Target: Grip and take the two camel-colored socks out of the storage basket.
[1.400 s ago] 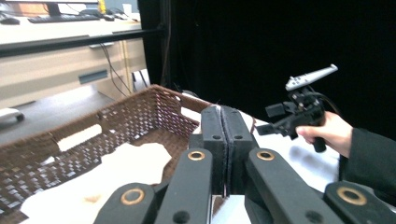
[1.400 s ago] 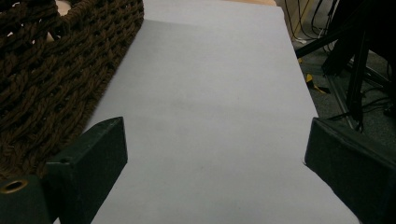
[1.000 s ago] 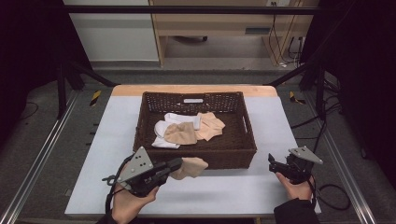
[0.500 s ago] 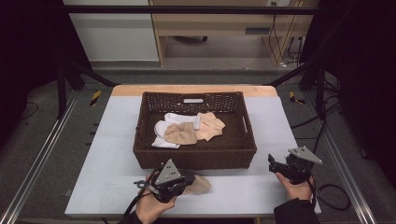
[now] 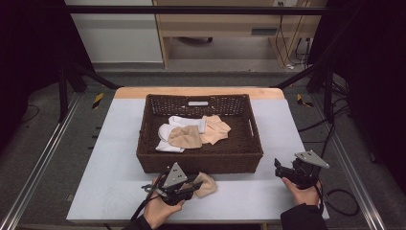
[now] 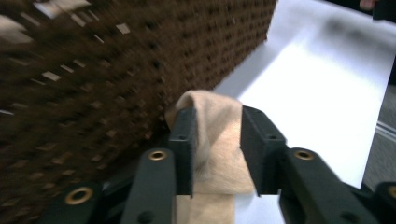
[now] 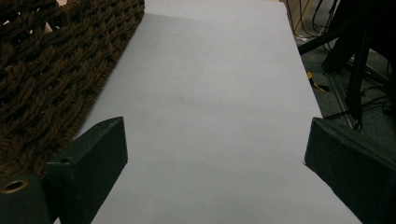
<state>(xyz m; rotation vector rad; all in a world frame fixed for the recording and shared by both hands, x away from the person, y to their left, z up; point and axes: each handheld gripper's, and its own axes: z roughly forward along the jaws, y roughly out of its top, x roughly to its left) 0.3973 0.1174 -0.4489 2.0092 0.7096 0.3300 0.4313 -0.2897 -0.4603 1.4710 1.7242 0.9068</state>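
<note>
1. Left gripper (image 5: 191, 188) low on the table (image 5: 115, 143) at about 6 o'clock of the basket (image 5: 143, 143), just in front of its near wall. Jaws partly apart, having just been opening; beige sock (image 5: 207, 184) lies between them.
2. In the left gripper view, beige sock (image 6: 212, 140) bunched between the two black jaws, its folded top resting against the basket's woven wall (image 6: 93, 93). Left pad (image 6: 184, 135) seems to touch the cloth, right pad stands just clear; frame blurred, so contact uncertain. Read as released, not clamped.
3. Handling judgement: light, soft, limp knit; no risk of breakage, no slip on rubber pads, but droops and trails when lifted. Thin single layer hard to pinch off a flat table.
4. Best hold, as judged: the raised fold at the top of the bunch, where layers double up; pinch across the fold, not at a loose edge.
5. Inside the basket, more socks: white sock (image 5: 167, 134) at 9 o'clock of the heap, tan sock (image 5: 186, 138) in the middle, peach sock (image 5: 215, 129) at 3 o'clock, all overlapping.
6. Right gripper (image 5: 282, 168) resting at about 4 o'clock of the basket, well apart from the beige sock. Jaws wide apart in the right gripper view, bare table (image 7: 210, 116) between them, nothing held.
</note>
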